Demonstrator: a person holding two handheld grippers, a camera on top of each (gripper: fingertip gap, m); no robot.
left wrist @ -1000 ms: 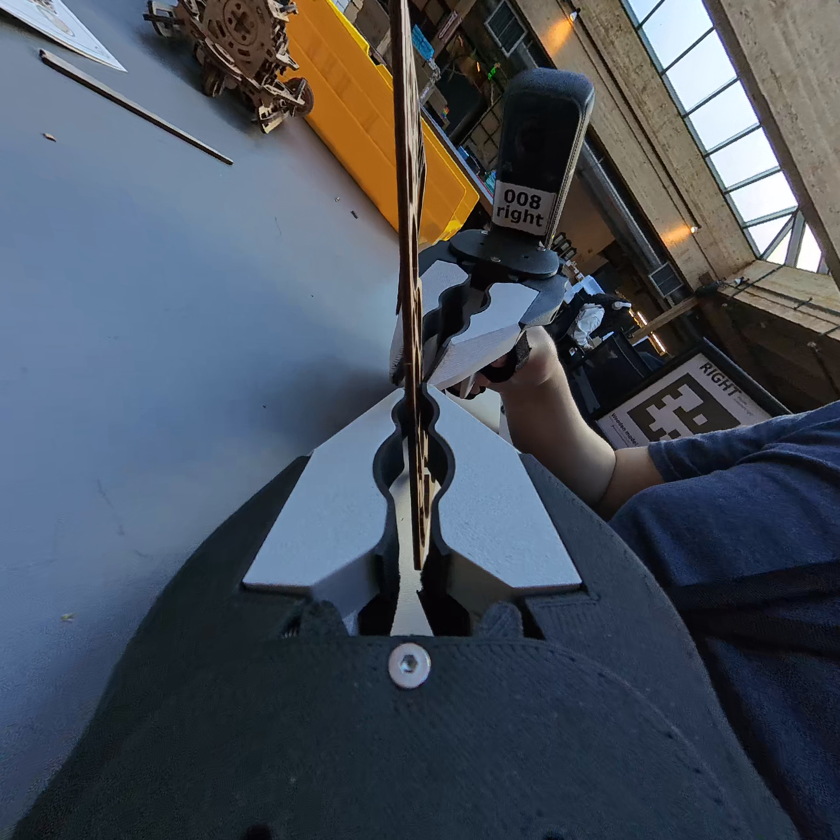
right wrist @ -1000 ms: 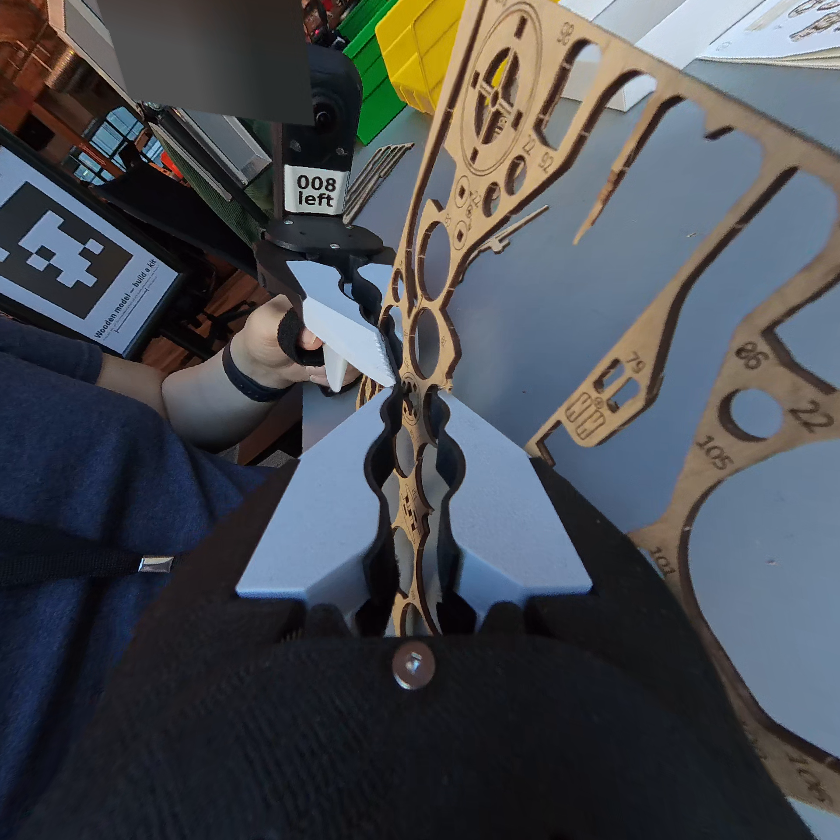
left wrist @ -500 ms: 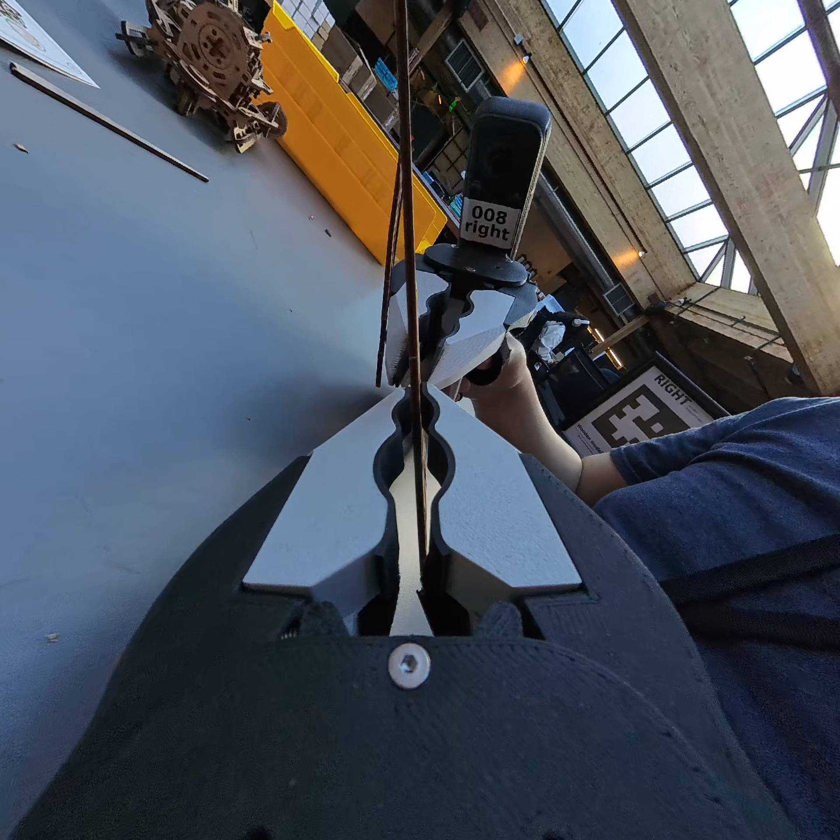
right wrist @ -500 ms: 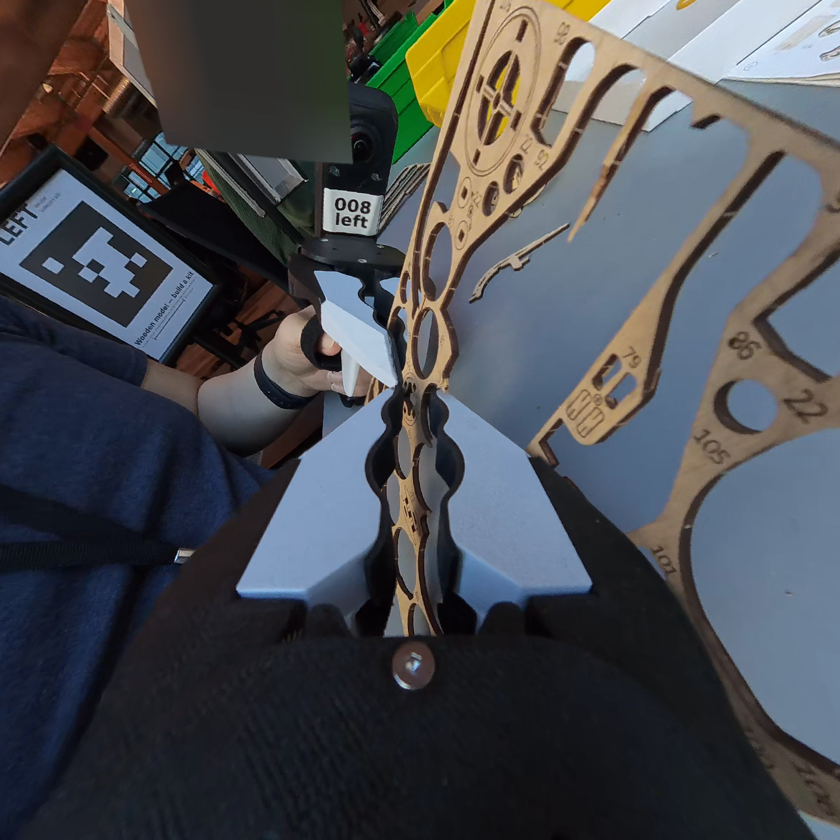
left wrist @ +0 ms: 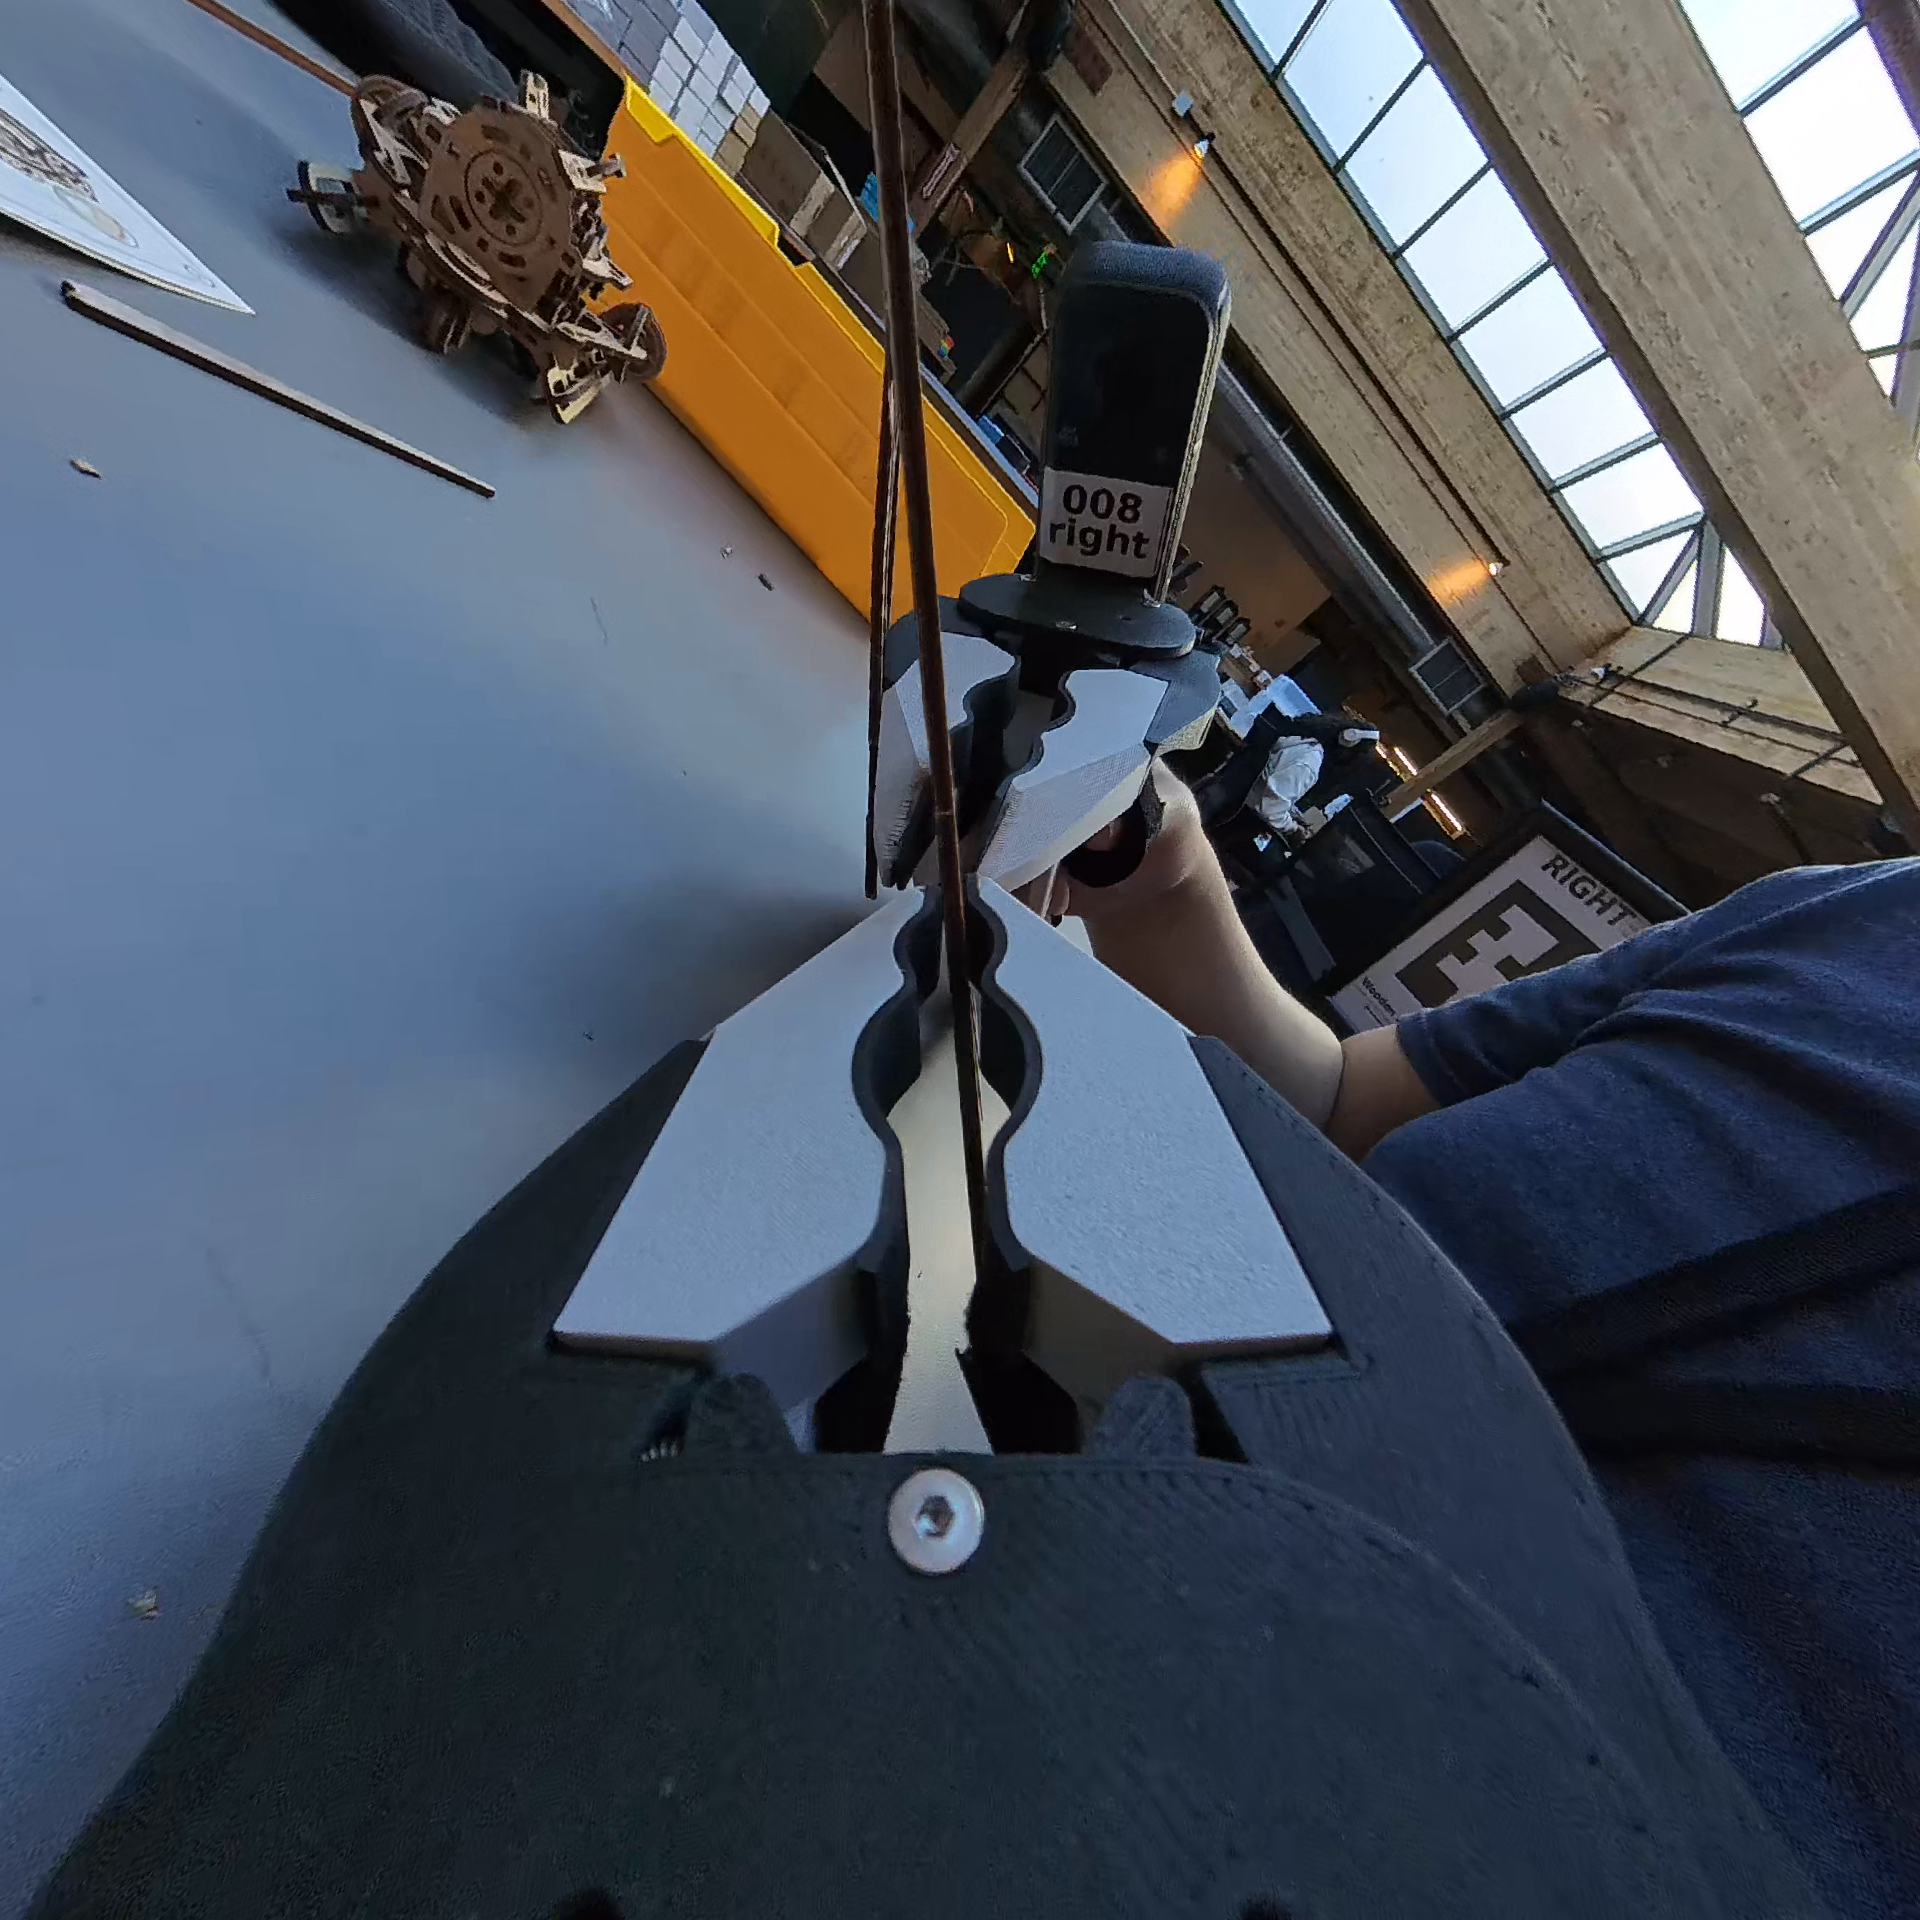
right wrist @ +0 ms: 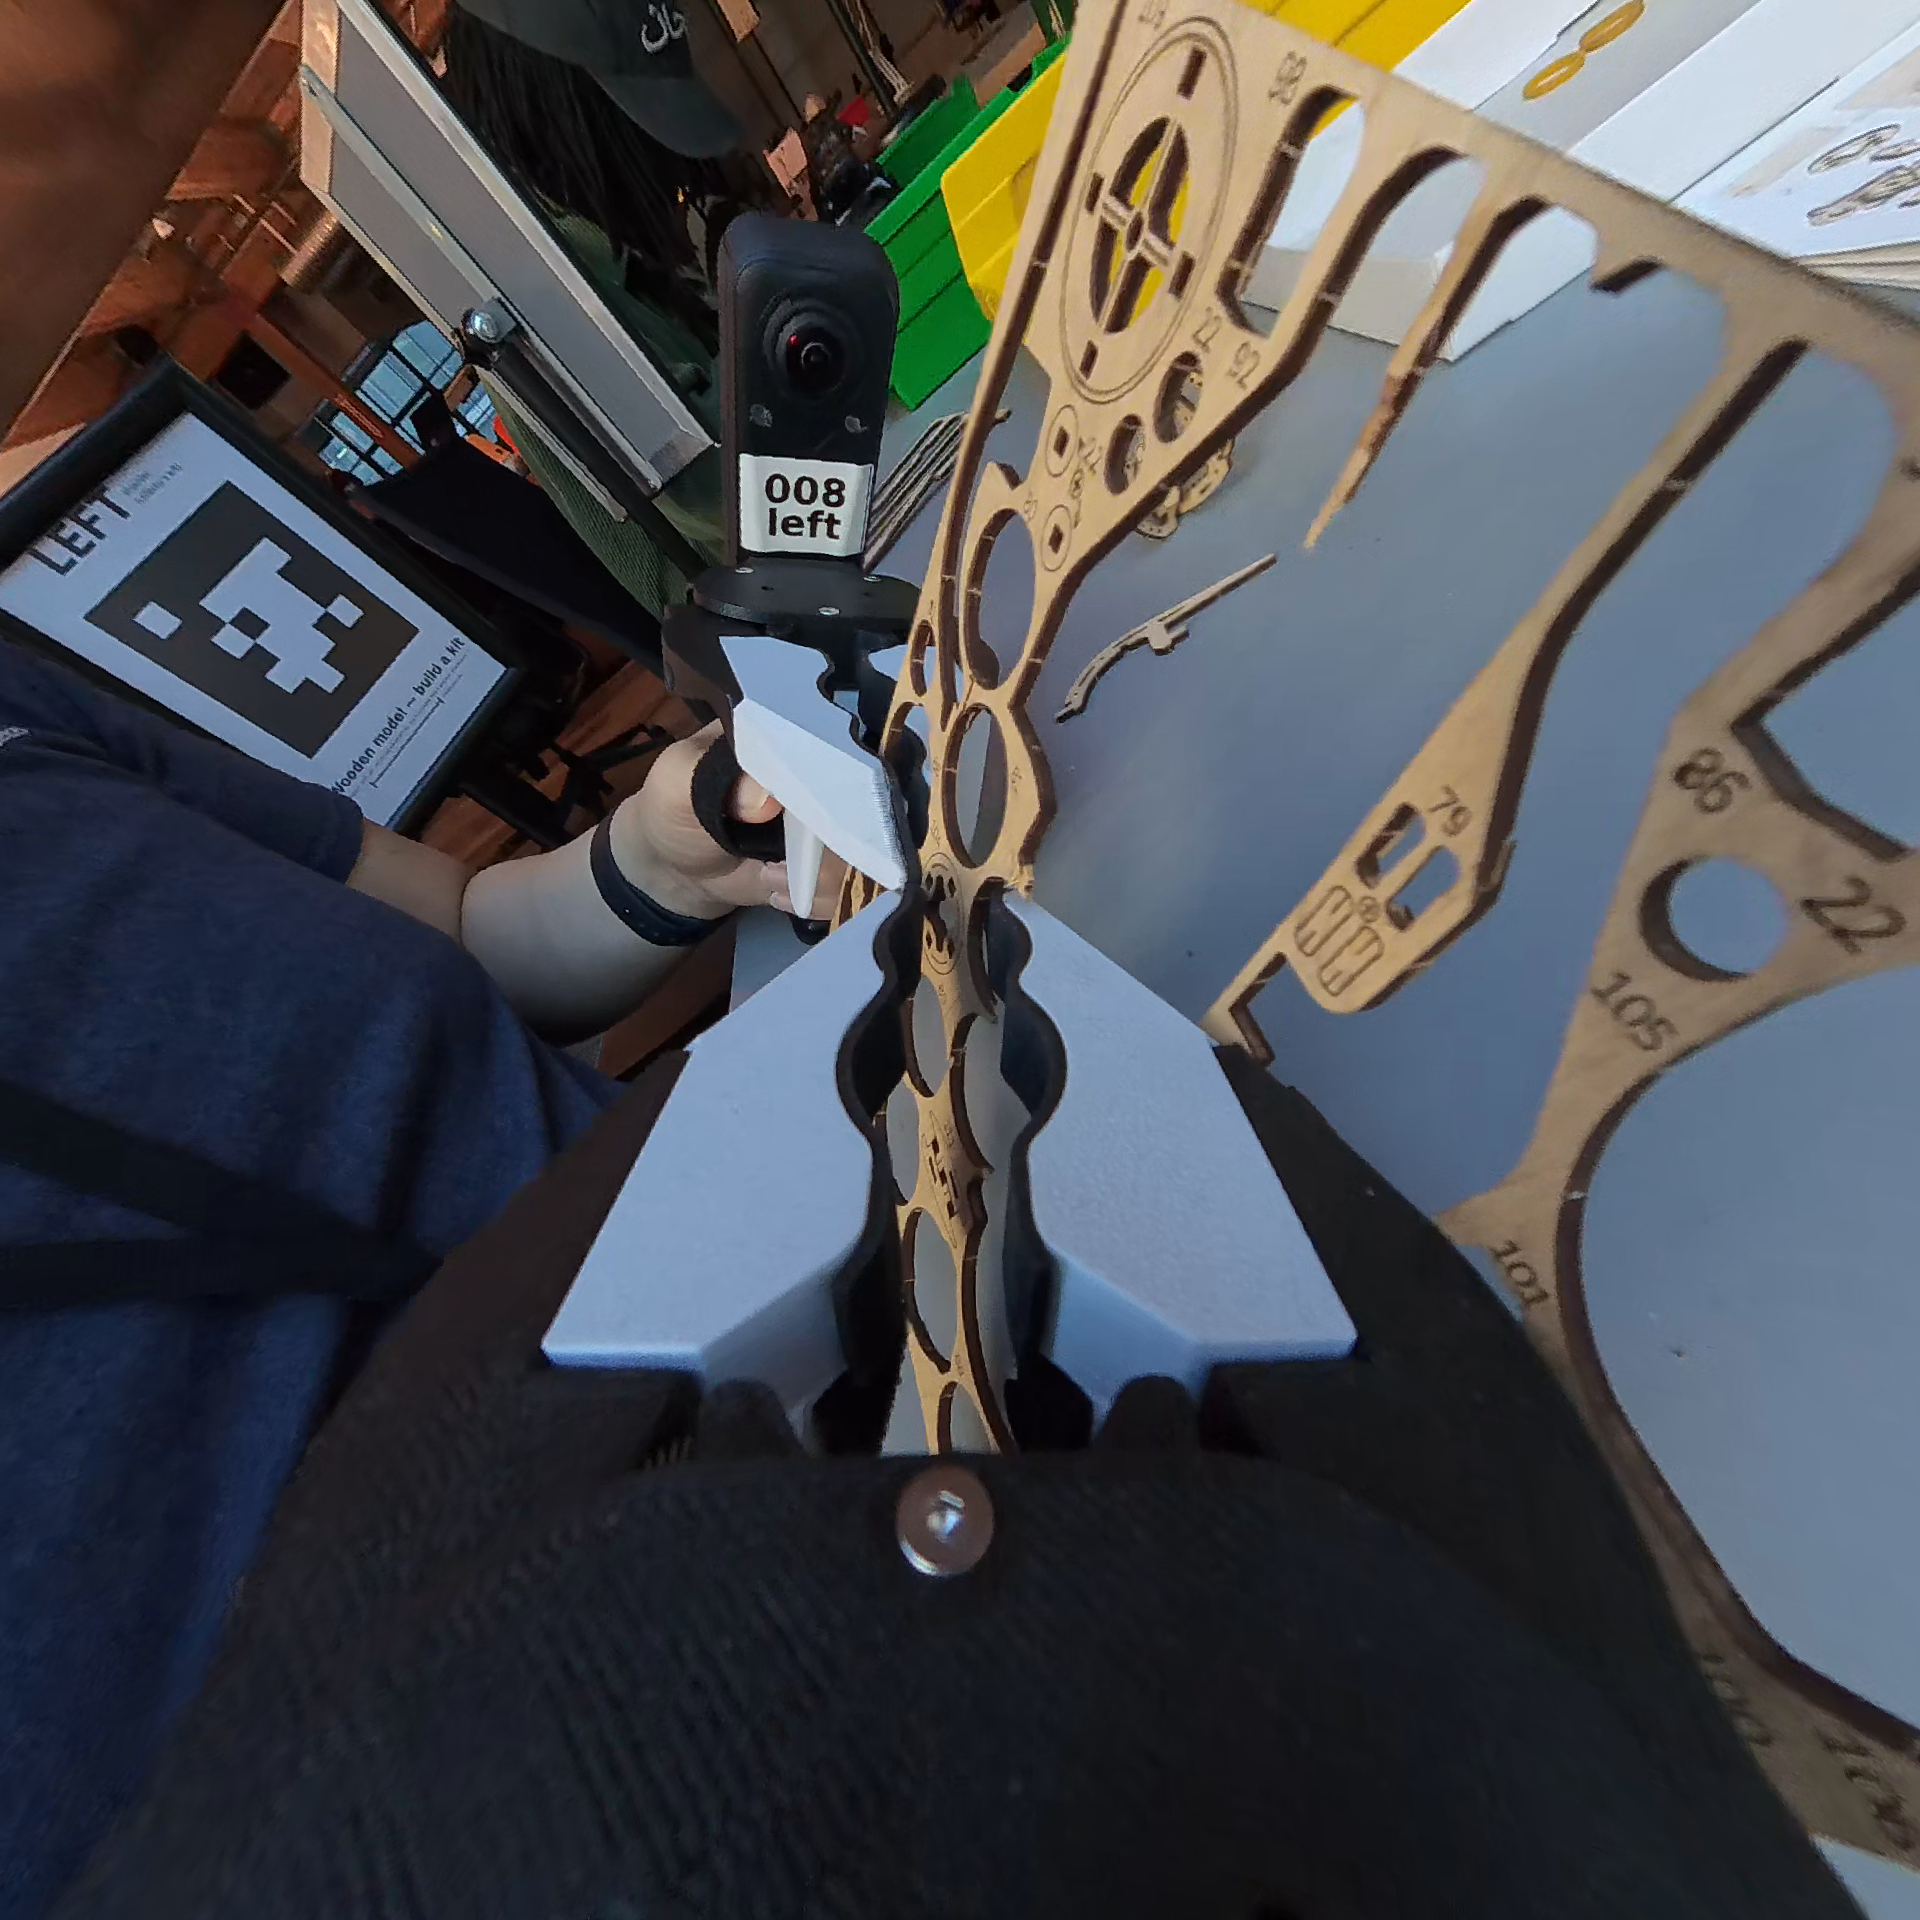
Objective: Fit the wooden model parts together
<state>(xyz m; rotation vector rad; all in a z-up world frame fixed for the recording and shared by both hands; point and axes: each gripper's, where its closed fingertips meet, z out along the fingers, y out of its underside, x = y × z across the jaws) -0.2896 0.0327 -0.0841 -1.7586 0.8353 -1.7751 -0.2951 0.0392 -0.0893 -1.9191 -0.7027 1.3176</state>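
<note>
A thin laser-cut plywood sheet with numbered parts and many cut-out holes stands upright over the grey table. My right gripper is shut on its near edge strip. My left gripper pinches the same strip just beyond, tip to tip with the right. In the left wrist view the sheet shows edge-on as a dark line running up from my shut left gripper, with the right gripper clamped on it right ahead.
An assembled wooden model stands at the table's far side beside a yellow bin. A wooden strip and a printed sheet lie nearby. A loose curved wooden part lies on the table. Green bins and a white box stand behind. Left and right tips are no more than a few centimetres apart.
The sheet has turned from slightly face-on to fully edge-on in the left wrist view. Both grippers kept their hold and tilted a little together.
</note>
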